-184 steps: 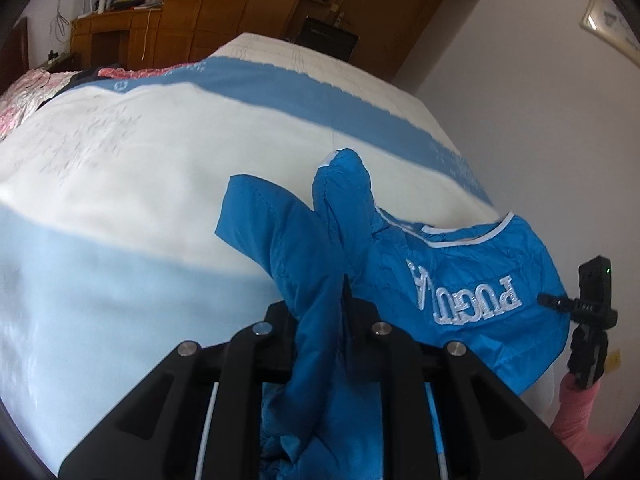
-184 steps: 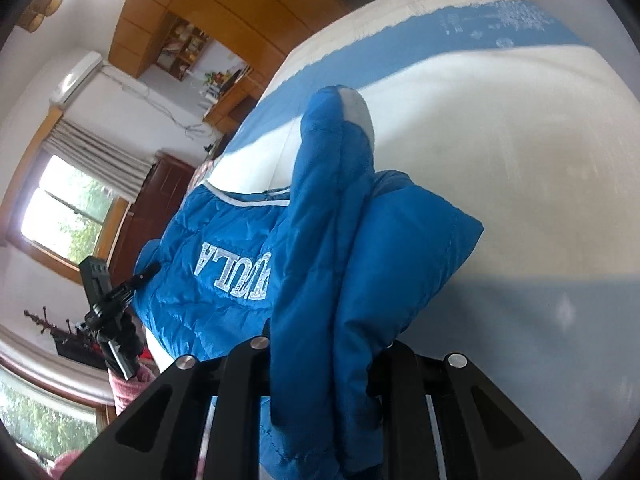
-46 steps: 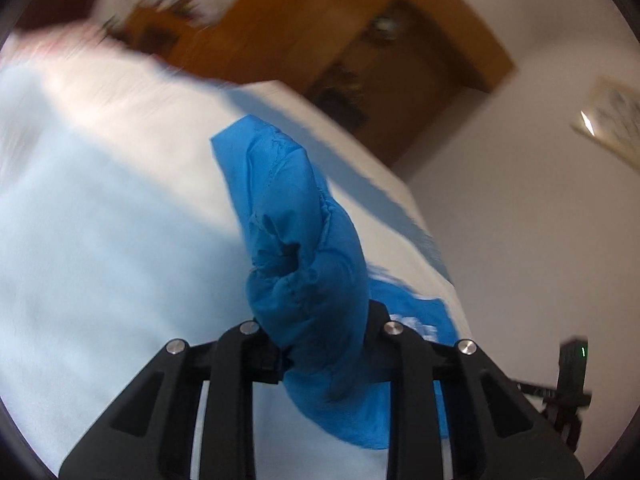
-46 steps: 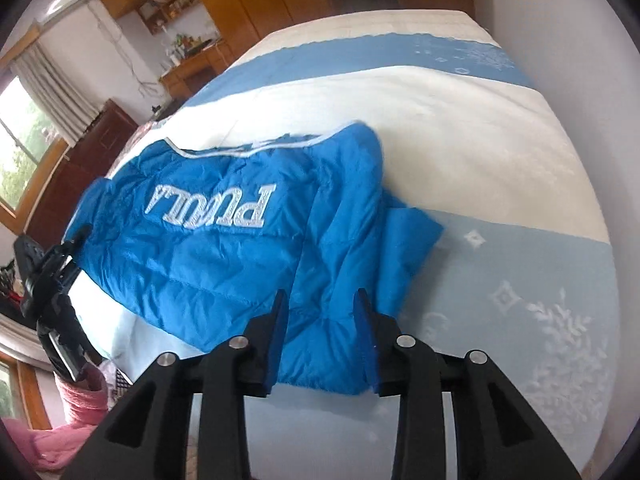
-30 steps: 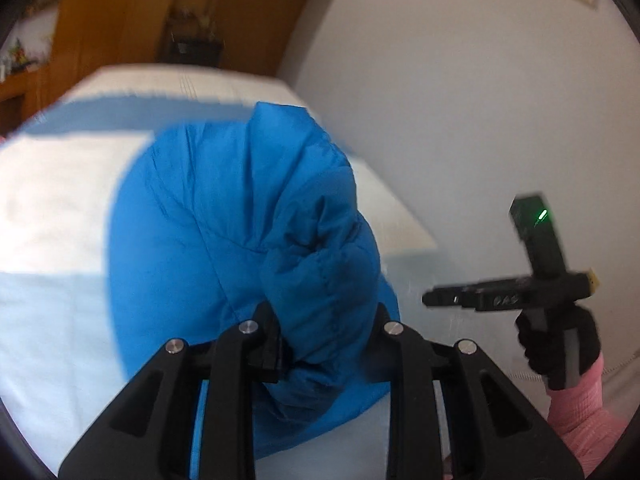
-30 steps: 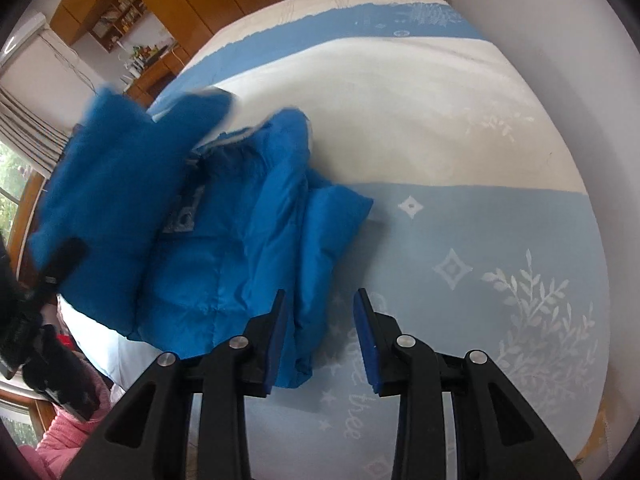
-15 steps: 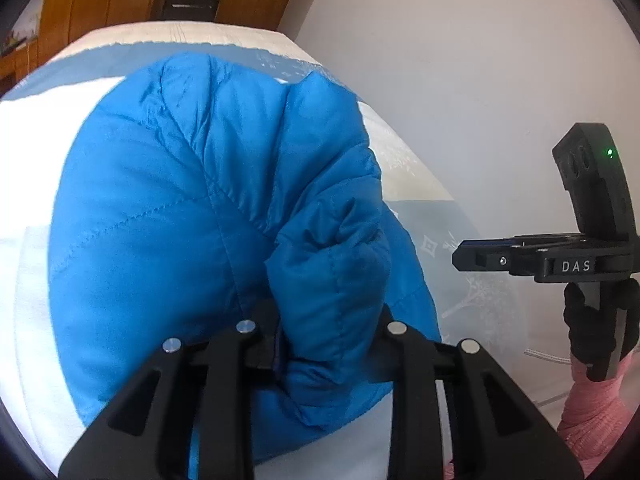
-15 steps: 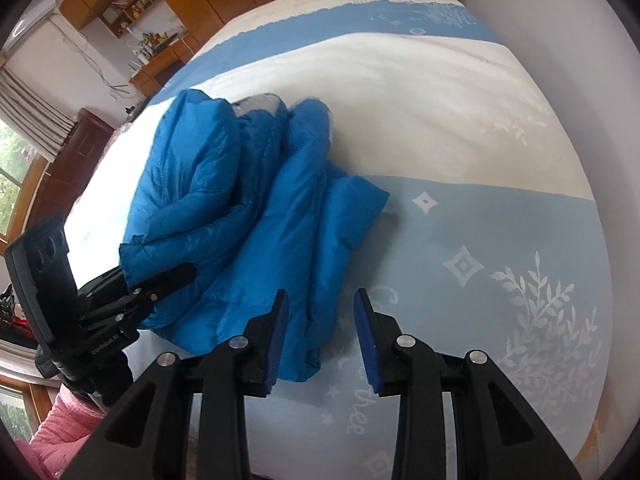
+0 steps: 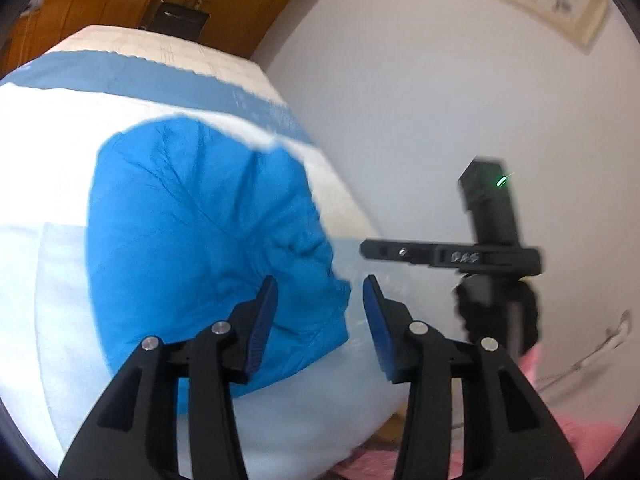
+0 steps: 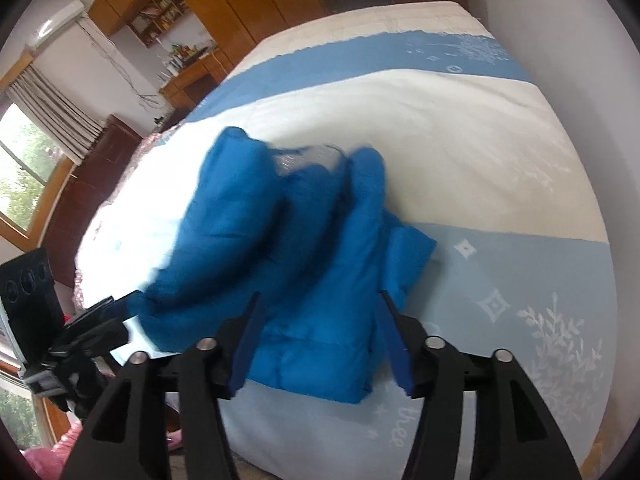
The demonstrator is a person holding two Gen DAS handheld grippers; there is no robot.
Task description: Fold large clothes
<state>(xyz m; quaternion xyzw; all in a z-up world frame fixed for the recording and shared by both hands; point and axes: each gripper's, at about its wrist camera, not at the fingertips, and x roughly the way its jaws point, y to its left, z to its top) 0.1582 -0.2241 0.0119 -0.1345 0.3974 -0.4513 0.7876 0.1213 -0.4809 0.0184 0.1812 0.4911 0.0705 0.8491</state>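
Both grippers opening, nothing clamped: left gripper (image 9: 316,300), right gripper (image 10: 318,320). Beyond tips, jacket (image 10: 304,240) bunched on bed (image 10: 460,152) near edge. Likely soft, puffy, light, slippery shell; best pinched at hem or seam.

Bedspread (image 10: 460,128) bare beyond and right of jacket (image 10: 304,248), room to pass. Wall (image 10: 592,40) close along bed's right edge. Left gripper (image 10: 116,312) just beside jacket's left side.
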